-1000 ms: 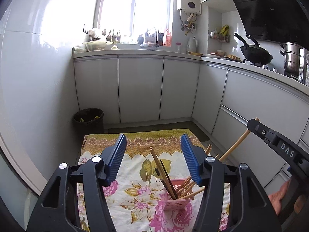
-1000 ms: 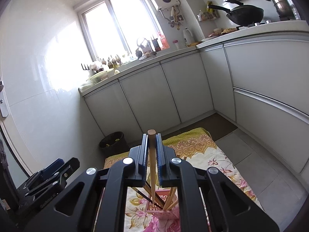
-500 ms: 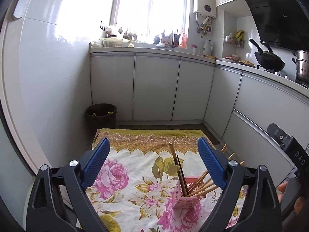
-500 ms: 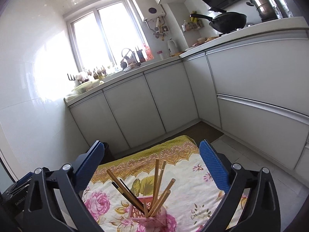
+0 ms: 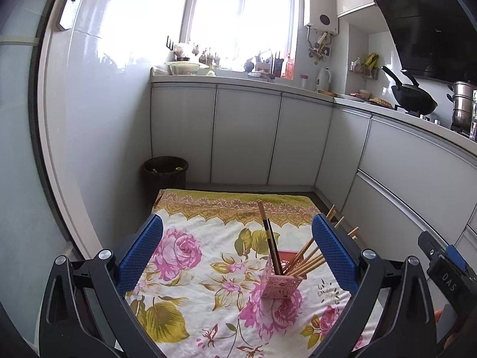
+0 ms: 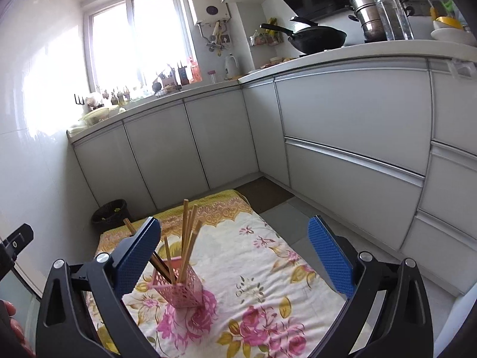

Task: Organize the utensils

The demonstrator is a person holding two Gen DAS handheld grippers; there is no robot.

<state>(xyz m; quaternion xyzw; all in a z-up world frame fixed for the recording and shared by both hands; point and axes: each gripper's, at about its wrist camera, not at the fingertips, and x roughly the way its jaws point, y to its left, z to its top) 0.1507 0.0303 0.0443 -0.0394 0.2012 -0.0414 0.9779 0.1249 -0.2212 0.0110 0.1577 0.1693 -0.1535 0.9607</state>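
Fingers of both grippers stand spread wide with nothing between the blue pads. Left gripper: its jaws have just been opening, and the pads frame bare cloth and the holder without touching either. Right gripper: its jaws have likewise just sprung apart and grip nothing.

Landmark: floral cloth, spread on the kitchen floor. White cabinets line the far side and the right side of the cloth. Black waste bin stands on the floor just beyond the cloth's far left corner. Black wok sits on the counter above the cabinets to the right of the cloth.

Pink holder: a small perforated box, upright on the cloth, right of the cloth's centre in the left wrist view and near its left edge in the right wrist view. Chopsticks: a loose bundle of pale wooden and a few dark sticks, all standing in the holder and fanning outward above its rim; their upper ends lean apart in different directions.
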